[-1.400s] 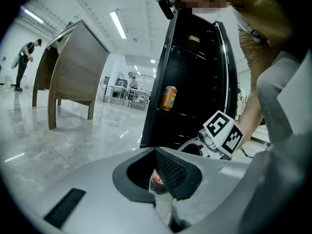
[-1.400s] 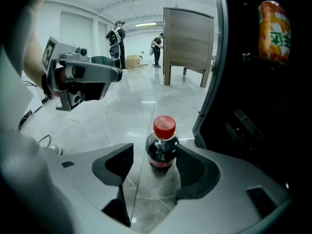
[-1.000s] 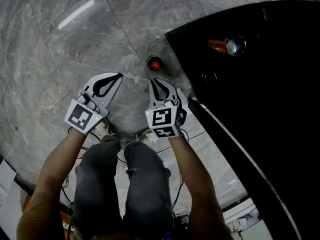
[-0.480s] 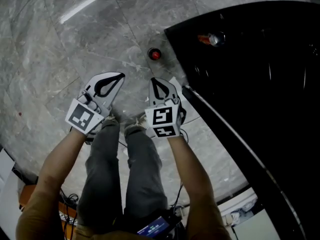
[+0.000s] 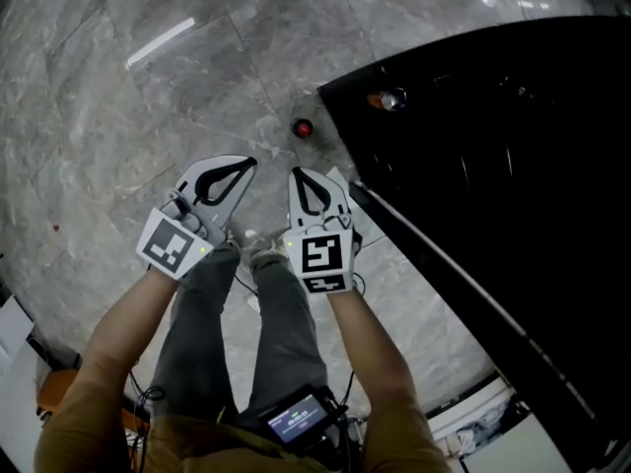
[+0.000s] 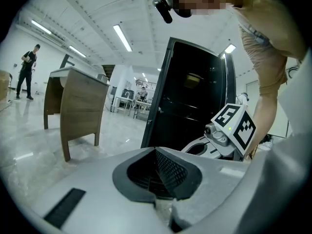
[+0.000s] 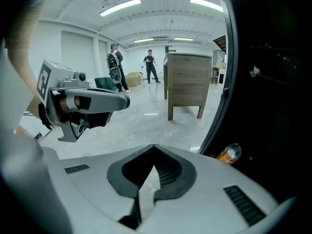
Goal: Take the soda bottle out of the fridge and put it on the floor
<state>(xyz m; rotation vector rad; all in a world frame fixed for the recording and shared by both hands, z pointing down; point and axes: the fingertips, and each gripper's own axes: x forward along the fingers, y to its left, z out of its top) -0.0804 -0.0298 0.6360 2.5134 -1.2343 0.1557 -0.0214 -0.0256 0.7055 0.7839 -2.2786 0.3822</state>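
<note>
The soda bottle [image 5: 303,127], seen from above by its red cap, stands on the grey marble floor just left of the black fridge [image 5: 513,166]. Both grippers hang well above it, side by side in front of the person's legs. My left gripper [image 5: 248,163] is shut with nothing between its jaws, and its tips meet in the left gripper view [image 6: 156,150]. My right gripper [image 5: 296,173] is also shut and empty [image 7: 155,147]. The bottle is outside both gripper views.
An orange can [image 5: 386,99] lies inside the dark fridge, also in the right gripper view [image 7: 229,153]. A wooden cabinet [image 7: 187,89] stands on the floor beyond. People [image 7: 151,65] stand far off. Cables trail by the person's feet.
Both grippers and the head camera have risen, so the bottle now looks smaller and farther below. The person's legs have straightened. Both grippers stay shut and empty.
</note>
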